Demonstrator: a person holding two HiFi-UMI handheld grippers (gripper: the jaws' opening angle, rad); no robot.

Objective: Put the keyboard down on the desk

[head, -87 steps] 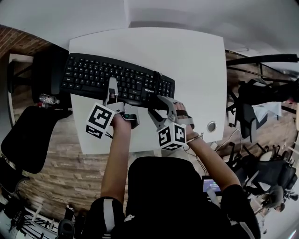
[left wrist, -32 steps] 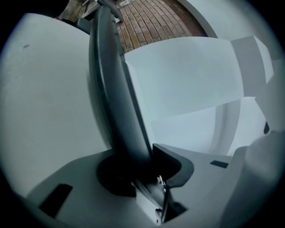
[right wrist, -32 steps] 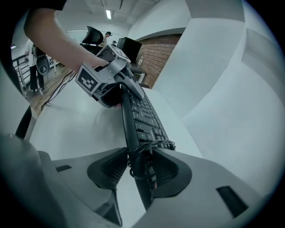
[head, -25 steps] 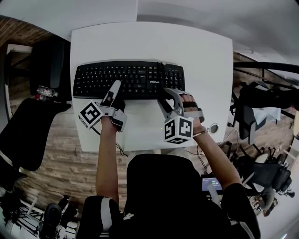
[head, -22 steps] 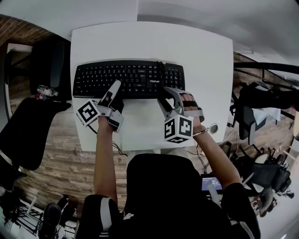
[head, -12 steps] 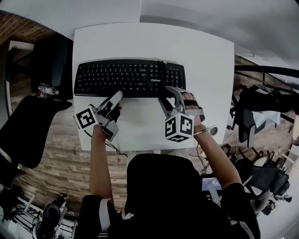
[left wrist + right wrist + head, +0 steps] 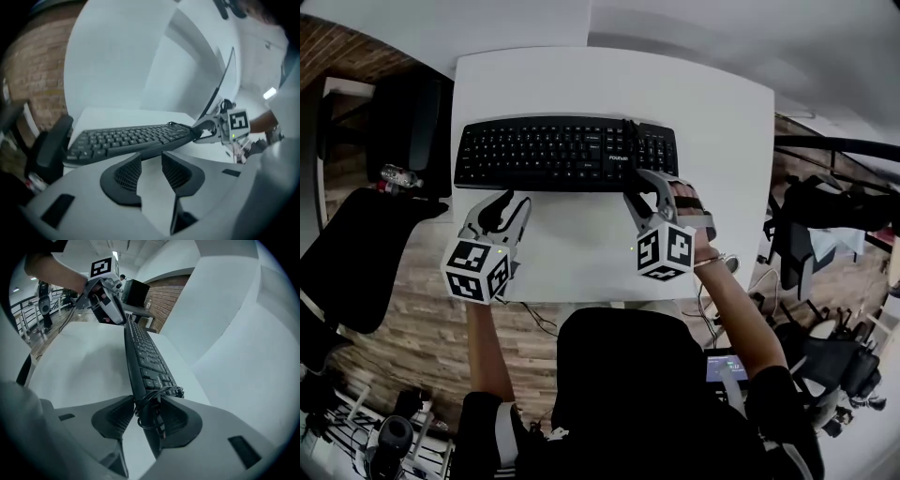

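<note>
**Keyboard on the desk, right gripper clamped at its end**

Keyboard point(image 7: 565, 153) lay lengthwise across the far half of the white desk point(image 7: 703, 103), keys up and square to the person. That looked like its resting place, so the task appeared close to done. The left gripper point(image 7: 494, 210) hung near the desk's front-left corner, well apart from the keyboard. Its jaws stood partly apart with only bare desk between them, probably because that end needed no more support. The right gripper point(image 7: 643, 184) was closed on the keyboard's right end, gripping the front edge. The bundled cable point(image 7: 151, 398) was caught between its pads too, likely so the loops would not trail. Whether that end sat fully flat on the desk could not be told.

By count there were one keyboard, one desk, one cable bundle and two grippers, one of them holding and one empty.
</note>
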